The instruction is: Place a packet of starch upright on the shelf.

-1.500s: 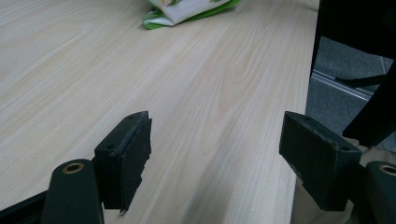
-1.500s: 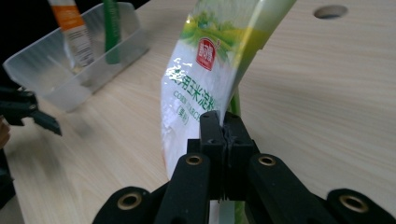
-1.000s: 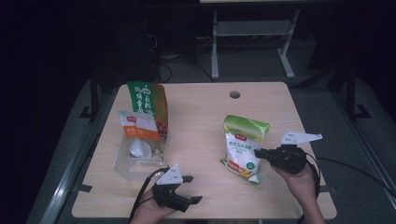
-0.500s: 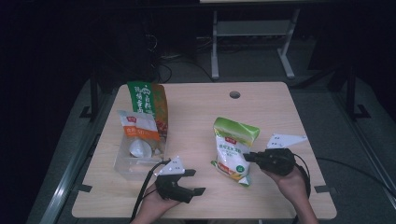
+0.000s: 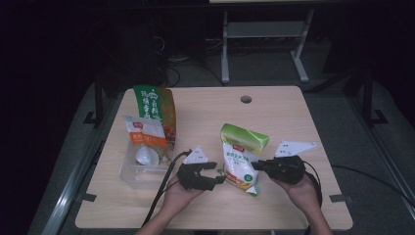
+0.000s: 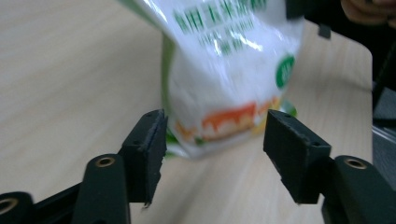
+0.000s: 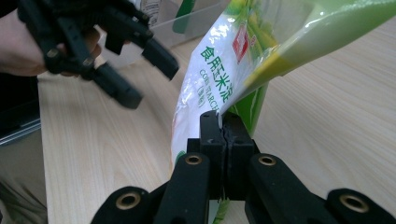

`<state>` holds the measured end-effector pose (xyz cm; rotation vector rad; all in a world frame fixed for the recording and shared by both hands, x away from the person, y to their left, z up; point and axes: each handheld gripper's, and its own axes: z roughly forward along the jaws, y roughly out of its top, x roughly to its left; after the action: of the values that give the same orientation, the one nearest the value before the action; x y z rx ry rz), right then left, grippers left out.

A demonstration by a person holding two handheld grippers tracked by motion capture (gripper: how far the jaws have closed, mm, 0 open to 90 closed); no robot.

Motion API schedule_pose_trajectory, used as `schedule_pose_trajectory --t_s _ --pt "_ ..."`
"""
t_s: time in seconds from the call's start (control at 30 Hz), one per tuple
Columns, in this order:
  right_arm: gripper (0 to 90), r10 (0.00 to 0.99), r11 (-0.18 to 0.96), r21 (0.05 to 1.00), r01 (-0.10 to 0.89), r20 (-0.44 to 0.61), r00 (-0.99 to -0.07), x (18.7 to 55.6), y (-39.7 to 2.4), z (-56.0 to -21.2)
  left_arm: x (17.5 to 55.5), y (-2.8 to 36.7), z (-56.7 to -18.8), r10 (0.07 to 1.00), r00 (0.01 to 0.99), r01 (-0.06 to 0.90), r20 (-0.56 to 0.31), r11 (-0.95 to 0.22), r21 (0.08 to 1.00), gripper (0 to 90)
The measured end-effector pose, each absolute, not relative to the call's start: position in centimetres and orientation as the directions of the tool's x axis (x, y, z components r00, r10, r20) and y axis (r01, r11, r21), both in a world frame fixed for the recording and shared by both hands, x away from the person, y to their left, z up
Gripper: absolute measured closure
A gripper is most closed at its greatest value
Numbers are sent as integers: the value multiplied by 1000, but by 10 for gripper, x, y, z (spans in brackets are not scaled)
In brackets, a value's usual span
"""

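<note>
A green-and-white bag of corn starch (image 5: pixel 240 156) stands tilted near the table's middle front. My right gripper (image 5: pixel 255 166) is shut on the bag's right side edge; in the right gripper view the jaws (image 7: pixel 223 135) pinch the seam of the bag (image 7: pixel 215 79). My left gripper (image 5: pixel 219 173) is open just left of the bag's lower end. Seen from the left gripper (image 6: pixel 215 140), the bag's bottom (image 6: pixel 229 84) sits just beyond the gap between the two spread jaws, and the bag is blurred. The left gripper (image 7: pixel 147 77) also appears blurred in the right gripper view.
A clear plastic bin (image 5: pixel 128 175) at the left holds a tall green-and-orange bag (image 5: pixel 156 107) and a white-and-orange pouch (image 5: pixel 144 136). The wooden table (image 5: pixel 284 117) has a cable hole (image 5: pixel 246 99) at the back. Cables trail from both grippers off the front edge.
The right gripper has carried the starch bag leftward toward the table's middle. The left gripper has moved right and up to the bag's lower end, still open.
</note>
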<state>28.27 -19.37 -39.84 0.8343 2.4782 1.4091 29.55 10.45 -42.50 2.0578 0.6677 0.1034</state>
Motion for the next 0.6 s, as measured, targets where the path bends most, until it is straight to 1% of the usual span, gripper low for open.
schedule_pose_trajectory --t_s 0.1,0.13,0.17,0.2,0.23,0.27,0.37,0.4,0.43,0.53,0.57,0.6 --pt "885 541 403 835 373 111 -834 283 -192 -398 305 101 -420 506 842 421 -188 -398 815 490" --pt "885 541 403 835 373 111 -834 283 -192 -398 308 101 -419 501 842 425 -199 -390 817 490" --pt "885 542 403 836 372 109 -833 284 -191 -398 311 99 -419 497 843 427 -206 -385 819 521" --pt "886 544 404 836 371 106 -832 286 -189 -399 312 98 -419 494 843 429 -212 -383 818 576" --pt "886 544 404 836 371 106 -832 286 -189 -399 313 97 -419 494 843 430 -212 -384 817 576" --pt "886 541 411 835 365 99 -835 287 -186 -399 314 96 -419 498 841 430 -210 -382 818 626" --pt "886 540 419 834 359 89 -837 287 -184 -399 317 96 -419 509 832 444 -223 -369 816 716" --pt "886 541 421 834 357 85 -837 287 -182 -398 318 98 -418 511 829 451 -229 -368 813 716" --pt "886 539 424 833 356 84 -838 288 -180 -399 320 99 -419 504 827 464 -250 -360 809 769" --pt "886 536 429 832 352 80 -841 288 -178 -399 322 100 -419 499 825 474 -267 -351 808 855" --pt "885 535 428 832 351 80 -841 288 -177 -399 322 100 -419 499 826 472 -263 -355 807 877" --pt "885 535 428 832 351 80 -841 288 -177 -399 321 100 -419 502 827 466 -253 -360 808 877"
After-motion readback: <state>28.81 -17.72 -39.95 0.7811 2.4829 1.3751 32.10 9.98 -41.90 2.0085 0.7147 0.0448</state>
